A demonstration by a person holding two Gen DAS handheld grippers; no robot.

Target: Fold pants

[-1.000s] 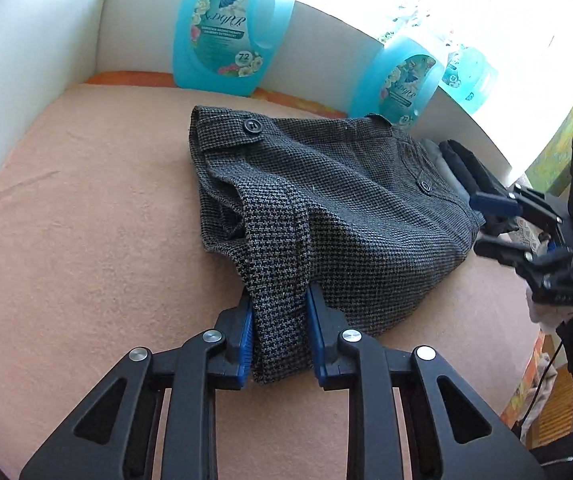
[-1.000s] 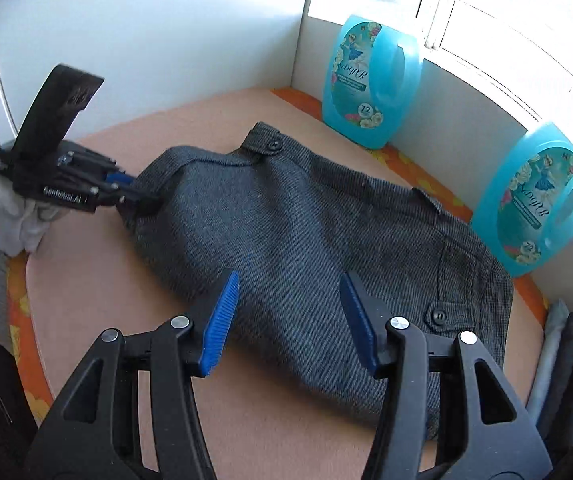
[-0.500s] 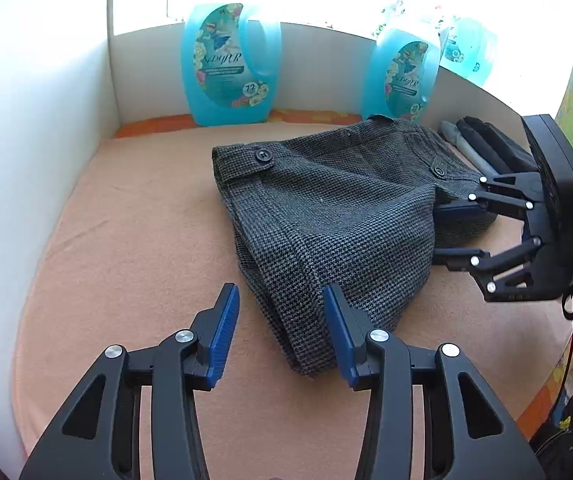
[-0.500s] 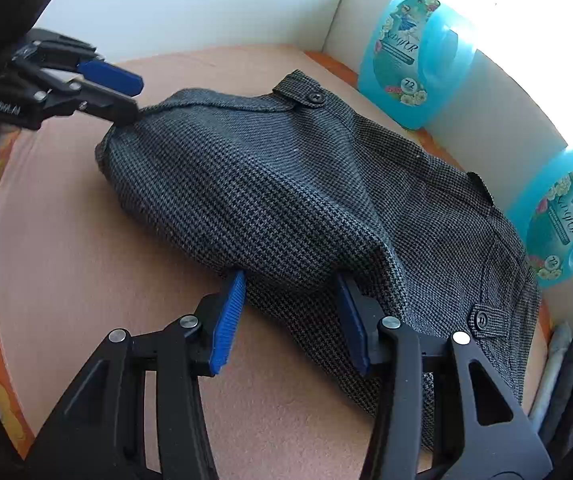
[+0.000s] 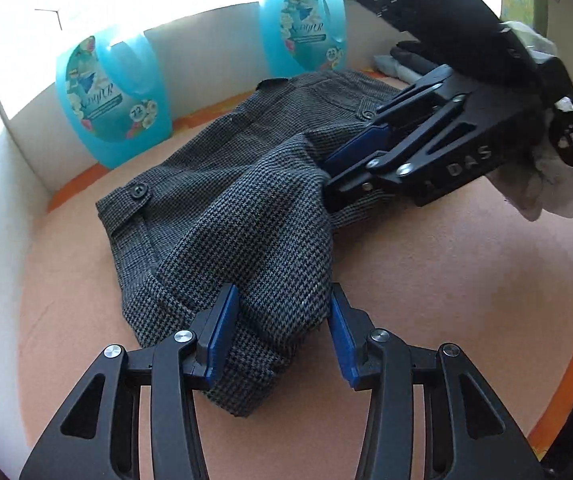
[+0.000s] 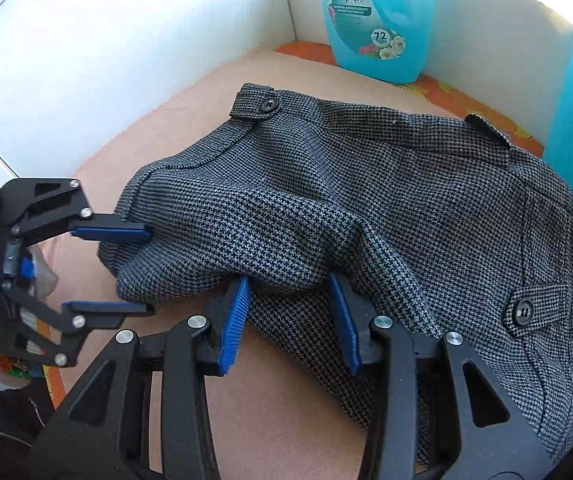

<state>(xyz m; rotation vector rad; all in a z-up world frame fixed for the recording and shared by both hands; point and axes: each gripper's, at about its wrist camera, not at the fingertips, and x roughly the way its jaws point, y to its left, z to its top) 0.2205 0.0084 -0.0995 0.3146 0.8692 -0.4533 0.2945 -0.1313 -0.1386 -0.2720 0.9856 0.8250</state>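
Grey houndstooth pants (image 5: 246, 208) lie folded in a bundle on the peach table cover (image 5: 426, 280), waistband and buttons toward the back wall. My left gripper (image 5: 282, 324) is open, its blue pads straddling the near end of the folded cloth. My right gripper (image 6: 292, 316) is open too, with its pads on either side of a raised fold at the pants' front edge (image 6: 278, 240). Each gripper shows in the other's view: the right (image 5: 350, 168) at the cloth's right side, the left (image 6: 126, 268) at its left end.
Two blue detergent bottles (image 5: 114, 100) (image 5: 306, 24) stand along the white back wall. A pile of dark folded clothes (image 5: 410, 60) lies at the back right. The table's orange patterned edge (image 5: 566, 392) runs along the right.
My left gripper let go of the pants and opened, then moved back over the cloth end. My right gripper moved in from open space to straddle the fold at the front edge.
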